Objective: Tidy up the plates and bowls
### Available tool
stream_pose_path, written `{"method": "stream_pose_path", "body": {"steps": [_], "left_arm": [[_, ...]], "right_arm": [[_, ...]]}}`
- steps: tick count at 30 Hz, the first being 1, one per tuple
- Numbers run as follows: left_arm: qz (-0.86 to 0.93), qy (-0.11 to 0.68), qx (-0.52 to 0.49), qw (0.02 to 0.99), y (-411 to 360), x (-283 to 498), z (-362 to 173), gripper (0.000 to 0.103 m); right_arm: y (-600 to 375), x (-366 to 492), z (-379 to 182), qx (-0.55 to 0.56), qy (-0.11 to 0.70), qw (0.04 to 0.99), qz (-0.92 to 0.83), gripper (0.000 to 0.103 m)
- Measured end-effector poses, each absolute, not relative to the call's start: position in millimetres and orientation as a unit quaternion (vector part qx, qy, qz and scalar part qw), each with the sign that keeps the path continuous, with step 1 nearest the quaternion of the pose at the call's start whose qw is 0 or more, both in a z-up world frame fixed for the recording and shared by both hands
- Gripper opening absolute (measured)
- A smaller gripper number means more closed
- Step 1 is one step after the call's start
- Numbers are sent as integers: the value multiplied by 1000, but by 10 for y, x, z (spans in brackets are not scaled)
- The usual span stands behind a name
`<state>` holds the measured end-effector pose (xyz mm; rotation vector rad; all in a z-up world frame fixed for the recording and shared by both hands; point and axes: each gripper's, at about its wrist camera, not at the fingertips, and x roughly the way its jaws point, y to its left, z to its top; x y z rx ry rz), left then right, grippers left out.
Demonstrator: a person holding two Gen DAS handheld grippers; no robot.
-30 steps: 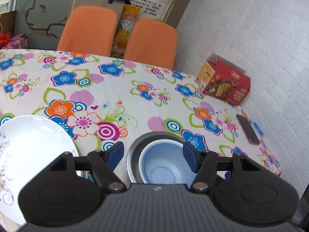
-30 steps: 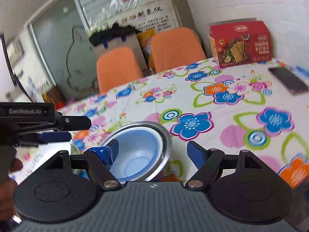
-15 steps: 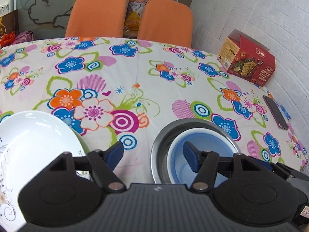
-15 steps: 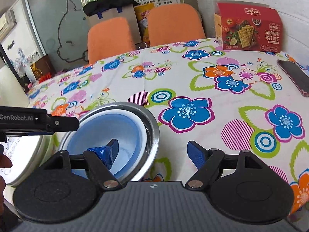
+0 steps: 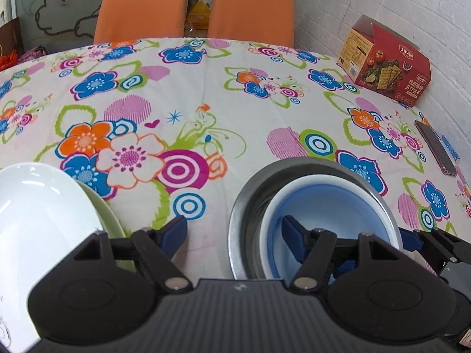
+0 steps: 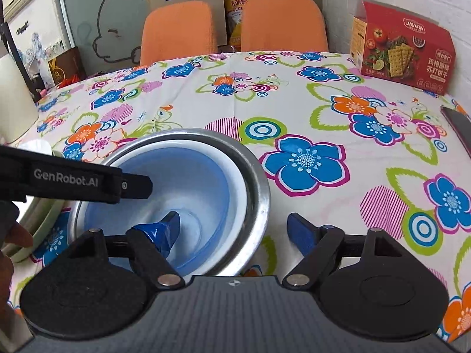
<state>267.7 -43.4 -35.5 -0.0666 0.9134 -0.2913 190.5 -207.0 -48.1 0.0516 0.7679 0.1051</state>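
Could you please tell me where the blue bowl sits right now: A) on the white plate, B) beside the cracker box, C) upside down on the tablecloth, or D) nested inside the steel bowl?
D: the blue bowl sits upright inside the steel bowl, whose metal rim rings it in both views.
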Motion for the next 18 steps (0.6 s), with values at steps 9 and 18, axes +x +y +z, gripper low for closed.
{"method": "stream_pose_path", "body": {"steps": [9,18], "left_arm": [[-147,438,-4,887,-574,2647,-455,77],[-153,424,-2,893,-583,2622,-482,80]], "right_arm": [[-2083,1878,-534,22,345,937,52,71],[-2113,1840,-555,27,328,942,61,72]]}}
